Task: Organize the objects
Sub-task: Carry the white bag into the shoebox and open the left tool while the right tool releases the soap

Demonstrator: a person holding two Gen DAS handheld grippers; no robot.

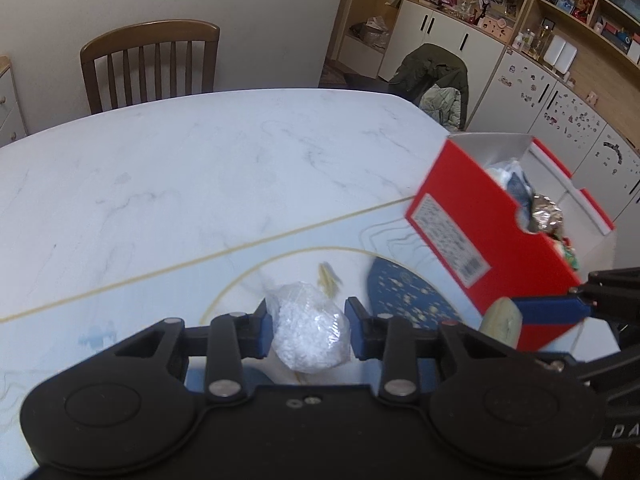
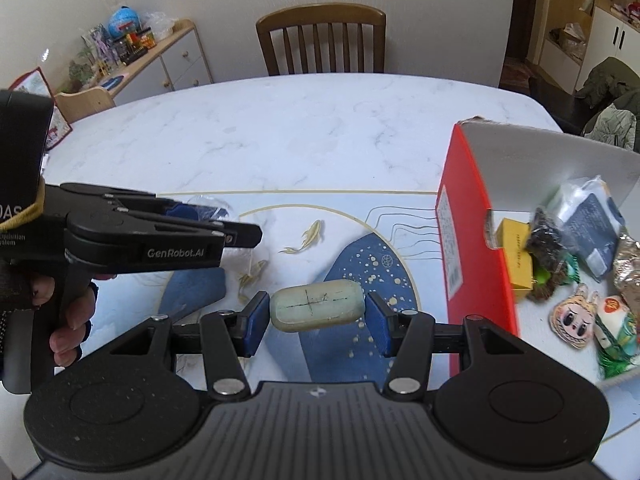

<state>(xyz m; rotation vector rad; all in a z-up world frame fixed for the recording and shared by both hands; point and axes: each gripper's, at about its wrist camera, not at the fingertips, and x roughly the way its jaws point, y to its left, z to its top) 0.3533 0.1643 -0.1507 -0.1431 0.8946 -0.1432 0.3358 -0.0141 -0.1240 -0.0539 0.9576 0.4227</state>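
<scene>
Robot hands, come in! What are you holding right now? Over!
Left hand-held gripper shut on white bag. Right hand-held gripper shut on soap bar. Red box close right, path clear.

- Left wrist cam sits right behind its gripper [image 1: 308,330], low and close over the table [image 1: 180,168], facing the far chair [image 1: 150,64] and the shelves on the right.
- Right wrist cam rides a bit higher, angled down at the table, same chair straight ahead, box [image 2: 476,248] close on its right.
- Both catch the box, the chair, the tabletop's blue print; each also sees the other gripper.
</scene>
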